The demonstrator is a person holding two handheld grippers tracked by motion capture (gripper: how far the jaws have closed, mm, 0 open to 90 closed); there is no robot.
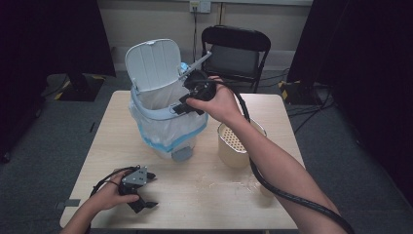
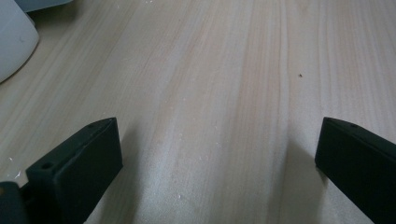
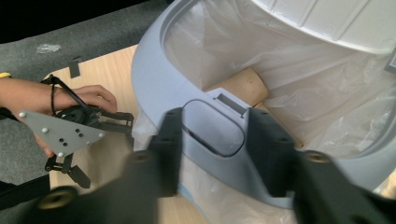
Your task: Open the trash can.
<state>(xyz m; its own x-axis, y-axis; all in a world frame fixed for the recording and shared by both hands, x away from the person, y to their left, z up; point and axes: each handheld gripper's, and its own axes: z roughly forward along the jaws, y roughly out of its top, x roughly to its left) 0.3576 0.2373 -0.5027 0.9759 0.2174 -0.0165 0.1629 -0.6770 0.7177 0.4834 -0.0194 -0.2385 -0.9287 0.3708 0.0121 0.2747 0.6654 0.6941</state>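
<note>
A white bin [image 1: 165,126] with a blue-grey rim [image 3: 149,84] and a clear bag liner stands mid-table, its lid [image 1: 153,63] swung up. My right gripper [image 1: 187,105] hangs at the rim's near side. In the right gripper view its jaws stand open [image 3: 217,149] either side of the rim's oval tab [image 3: 212,128], not pressing on it. A tan tube-like item [image 3: 243,84] lies inside the liner. My left gripper [image 1: 148,190] rests on the table at the front left. Its jaws are wide open [image 2: 217,158] over bare wood with nothing between them.
A beige perforated container [image 1: 236,144] stands right of the bin. Pale crumbs dot the wooden table [image 1: 204,195] in front of it. A black folding chair [image 1: 236,48] stands behind the table. The right gripper's thick cable [image 1: 272,187] trails along the forearm.
</note>
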